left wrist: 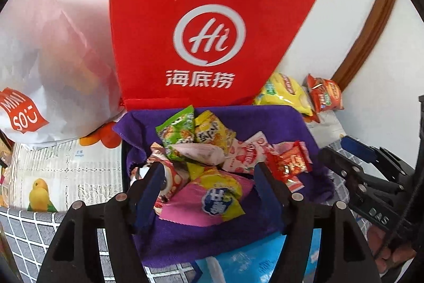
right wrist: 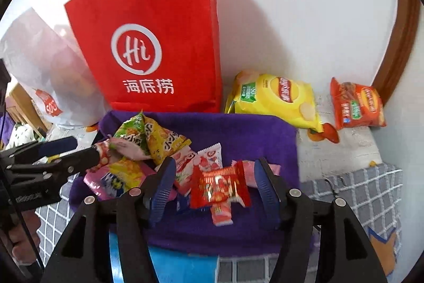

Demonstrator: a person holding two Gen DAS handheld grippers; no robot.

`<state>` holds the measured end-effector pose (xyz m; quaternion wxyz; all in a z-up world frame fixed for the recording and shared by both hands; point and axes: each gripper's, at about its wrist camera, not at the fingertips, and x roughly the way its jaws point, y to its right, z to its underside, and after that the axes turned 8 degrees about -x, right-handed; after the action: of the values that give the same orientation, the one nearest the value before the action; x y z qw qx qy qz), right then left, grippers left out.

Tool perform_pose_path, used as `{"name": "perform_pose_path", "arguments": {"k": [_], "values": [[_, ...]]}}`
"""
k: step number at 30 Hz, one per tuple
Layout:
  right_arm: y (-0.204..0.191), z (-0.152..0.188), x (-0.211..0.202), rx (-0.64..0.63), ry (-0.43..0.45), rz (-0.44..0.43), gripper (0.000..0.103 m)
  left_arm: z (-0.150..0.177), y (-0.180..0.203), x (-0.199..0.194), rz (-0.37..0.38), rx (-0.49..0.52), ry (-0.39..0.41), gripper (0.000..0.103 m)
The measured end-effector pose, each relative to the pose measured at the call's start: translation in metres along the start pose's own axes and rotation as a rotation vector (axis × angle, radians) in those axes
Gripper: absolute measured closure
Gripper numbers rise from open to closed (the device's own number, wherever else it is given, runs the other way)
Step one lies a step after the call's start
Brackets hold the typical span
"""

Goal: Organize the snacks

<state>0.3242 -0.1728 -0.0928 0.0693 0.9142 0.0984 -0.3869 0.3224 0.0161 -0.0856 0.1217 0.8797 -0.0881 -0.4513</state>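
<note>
Red snack packet [right wrist: 221,186] on purple cloth [right wrist: 238,134], long axis sideways, crimped ends left-right. Right gripper [right wrist: 214,187] wide open, straddling it. Left gripper [left wrist: 209,177] wide open, empty, over pile.

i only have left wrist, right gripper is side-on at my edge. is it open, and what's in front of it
Observer: It is open. In the right wrist view the right gripper has a red packet between its fingers, not yet pinched.
Operator: anything under that packet
Observer: Yes, a pink packet pokes out from beneath its lower edge.
Operator: orange chip bag looks jammed against the yellow one here, is it
Observer: No. The orange bag lies apart from the yellow bag, with a gap between them.
</note>
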Motion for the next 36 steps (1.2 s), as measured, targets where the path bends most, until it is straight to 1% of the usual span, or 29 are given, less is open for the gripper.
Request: {"name": "perform_pose_path", "arguments": {"k": [3, 5, 7, 9, 11, 13, 15, 18, 22, 24, 25, 26, 28, 31, 33, 36], "values": [[-0.002, 0.005, -0.026, 0.005, 0.011, 0.023, 0.041, 0.002, 0.007, -0.011, 0.012, 0.023, -0.001, 0.035], [0.000, 0.012, -0.046, 0.032, 0.019, 0.020, 0.041, 0.003, 0.012, -0.024, 0.006, 0.037, 0.020, 0.035], [0.000, 0.019, -0.064, 0.053, 0.023, 0.014, 0.041, 0.005, 0.012, -0.035, 0.019, 0.026, 0.034, 0.035], [-0.002, 0.027, -0.083, 0.057, 0.028, 0.021, 0.041, 0.010, 0.014, -0.047, 0.035, 0.014, 0.013, 0.035], [-0.006, 0.036, -0.099, 0.052, 0.037, 0.038, 0.041, 0.020, 0.015, -0.058, 0.028, 0.031, 0.020, 0.031], [-0.010, 0.045, -0.113, 0.055, 0.045, 0.056, 0.040, 0.034, 0.014, -0.071, 0.010, 0.036, 0.039, 0.031], [-0.012, 0.053, -0.123, 0.060, 0.047, 0.063, 0.039, 0.048, 0.008, -0.081, 0.011, 0.020, 0.034, 0.031], [-0.016, 0.066, -0.135, 0.071, 0.050, 0.057, 0.038, 0.068, 0.002, -0.100, 0.006, 0.000, 0.044, 0.030], [-0.020, 0.086, -0.150, 0.096, 0.046, 0.040, 0.038, 0.096, 0.000, -0.127, -0.011, -0.005, 0.078, 0.026], [-0.022, 0.096, -0.158, 0.110, 0.048, 0.040, 0.031, 0.111, 0.004, -0.143, -0.023, 0.008, 0.102, 0.025], [-0.023, 0.101, -0.163, 0.116, 0.049, 0.046, 0.022, 0.115, 0.006, -0.148, -0.026, 0.011, 0.112, 0.022], [-0.024, 0.105, -0.167, 0.117, 0.055, 0.053, 0.019, 0.121, 0.008, -0.155, -0.031, 0.016, 0.127, 0.020], [-0.029, 0.115, -0.180, 0.106, 0.080, 0.068, 0.018, 0.133, 0.013, -0.167, -0.037, 0.026, 0.151, 0.018], [-0.032, 0.128, -0.195, 0.098, 0.092, 0.086, 0.005, 0.148, 0.021, -0.183, -0.038, 0.036, 0.179, 0.012], [-0.034, 0.137, -0.207, 0.096, 0.103, 0.108, 0.004, 0.157, 0.027, -0.190, -0.042, 0.041, 0.191, 0.011], [-0.034, 0.151, -0.224, 0.104, 0.115, 0.105, 0.004, 0.171, 0.034, -0.199, -0.060, 0.054, 0.206, 0.011]]}}
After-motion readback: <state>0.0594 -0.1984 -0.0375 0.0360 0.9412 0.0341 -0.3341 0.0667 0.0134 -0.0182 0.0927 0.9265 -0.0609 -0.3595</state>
